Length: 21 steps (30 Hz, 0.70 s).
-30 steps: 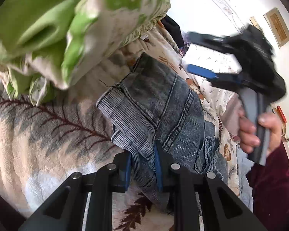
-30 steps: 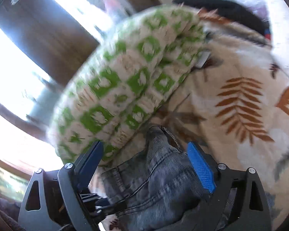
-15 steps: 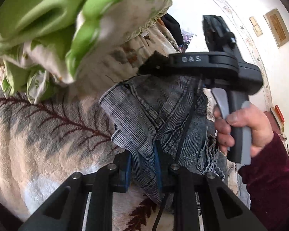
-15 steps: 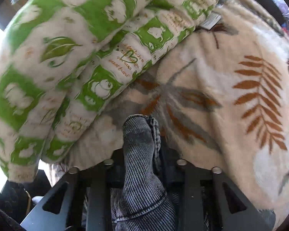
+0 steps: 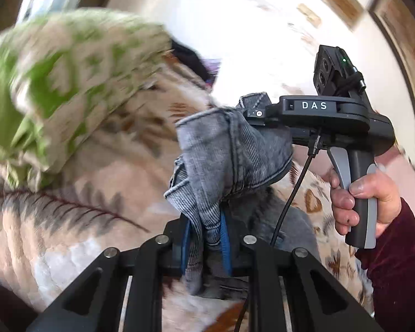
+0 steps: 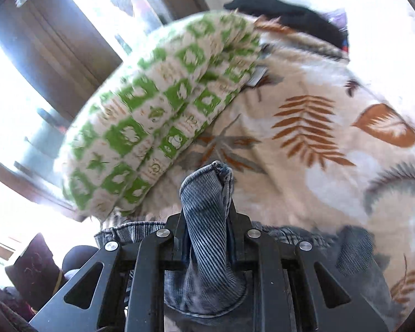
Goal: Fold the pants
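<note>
Both your left gripper [image 5: 206,238] and right gripper [image 6: 207,238] pinch the pants [image 5: 229,149] above the leaf-print blanket [image 6: 332,149].

A bed [image 6: 332,105] is covered by a cream blanket printed with brown and grey leaves. A green-patterned quilt [image 6: 157,127] is heaped near its far edge. Bright windows [image 6: 11,110] and framed pictures [image 5: 340,5] on a white wall [image 5: 249,27] are seen.
</note>
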Tool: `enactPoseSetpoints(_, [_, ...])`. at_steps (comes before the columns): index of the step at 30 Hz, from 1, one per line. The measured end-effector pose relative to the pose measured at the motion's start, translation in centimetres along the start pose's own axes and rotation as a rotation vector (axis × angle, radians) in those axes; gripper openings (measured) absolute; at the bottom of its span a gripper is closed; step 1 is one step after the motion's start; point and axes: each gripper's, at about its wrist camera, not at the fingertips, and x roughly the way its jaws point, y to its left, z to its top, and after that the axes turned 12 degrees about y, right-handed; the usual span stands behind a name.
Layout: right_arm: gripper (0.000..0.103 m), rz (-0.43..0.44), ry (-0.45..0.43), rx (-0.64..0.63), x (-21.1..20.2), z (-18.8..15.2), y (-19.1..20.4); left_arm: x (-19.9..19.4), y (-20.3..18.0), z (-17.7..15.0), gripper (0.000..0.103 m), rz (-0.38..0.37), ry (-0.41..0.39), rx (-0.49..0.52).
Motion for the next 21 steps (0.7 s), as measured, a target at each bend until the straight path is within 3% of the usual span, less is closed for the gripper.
enactPoseSetpoints(8, [0.019, 0.043, -0.155, 0.102, -8.5, -7.6, -5.1, -0.4, -10.6, -1.2, 0.021, -0.05, 0.067, 0.296])
enactPoseSetpoints(13, [0.019, 0.058, -0.262, 0.209, -12.1, -14.0, -10.5, 2.9, -17.5, -3.2, 0.021, -0.069, 0.168, 0.46])
enactPoseSetpoints(17, [0.019, 0.083, -0.334, 0.309, -13.6, -18.0, -15.2, 6.5, -20.7, -4.8, 0.021, -0.067, 0.246, 0.539])
enactPoseSetpoints(21, [0.021, 0.079, -0.334, 0.401, -11.5, -21.1, -19.6, 9.6, -21.8, -6.0, 0.021, -0.077, 0.333, 0.578])
